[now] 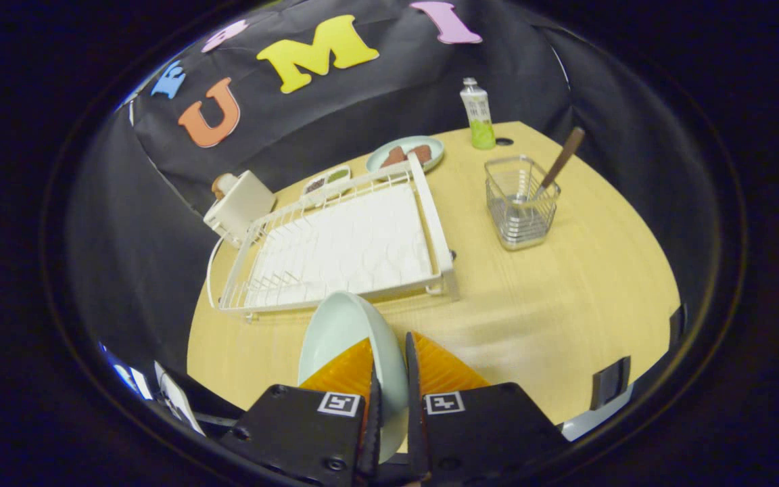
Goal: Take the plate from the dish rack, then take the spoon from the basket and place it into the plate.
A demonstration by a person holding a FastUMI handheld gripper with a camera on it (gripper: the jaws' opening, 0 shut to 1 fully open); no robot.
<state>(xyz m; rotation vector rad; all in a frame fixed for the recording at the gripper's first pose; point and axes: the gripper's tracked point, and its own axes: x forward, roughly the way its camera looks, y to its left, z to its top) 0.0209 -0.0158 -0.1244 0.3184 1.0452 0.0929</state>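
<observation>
Gripped on edge between both fingers of the claw, the plate stands upright above the worktop, just in front of the rack. Beyond, the spoon leans in the basket.

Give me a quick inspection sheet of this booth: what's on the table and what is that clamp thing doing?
Surface: wooden table, bare ahead of the fingers.
Job's things: pale plate held on edge between the fingers; dish rack just beyond it, no dishes in it; spoon standing in the wire basket.
Clutter: bottle, plate of food, small tray, white box behind the rack.
Grippers: gripper shut on the plate.
Cables: nothing seen.
Surroundings: black cloth wall.
</observation>
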